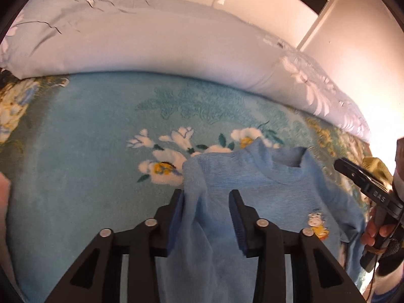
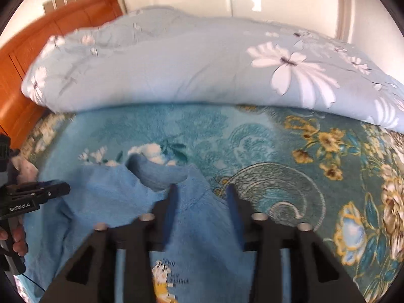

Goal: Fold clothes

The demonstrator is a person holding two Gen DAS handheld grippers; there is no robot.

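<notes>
A: In the left wrist view, what is the left gripper doing?
B: Its fingers are standing spread, with a bunched fold of the light blue sweatshirt rising between them. The cloth is touching the left finger; I cannot tell whether the right one is touching it.
A: And where is the sweatshirt lying?
B: It is lying on the teal floral blanket on the bed, near and to the right, its neck opening facing the far side. A small cartoon print is showing on its chest. The right gripper is reaching in from the right edge, held by a hand. A pale blue quilt is piled across the far side.

A: Now the right wrist view?
B: The right gripper is hovering over the sweatshirt with its fingers spread, pinching nothing. The left finger is over the collar, the right one just past the garment's right edge, over the blanket.
A: Anything else?
B: The left gripper is showing at the left edge; its fingers look pressed close from there, but I cannot tell. A wooden headboard is standing far left behind the quilt.
</notes>
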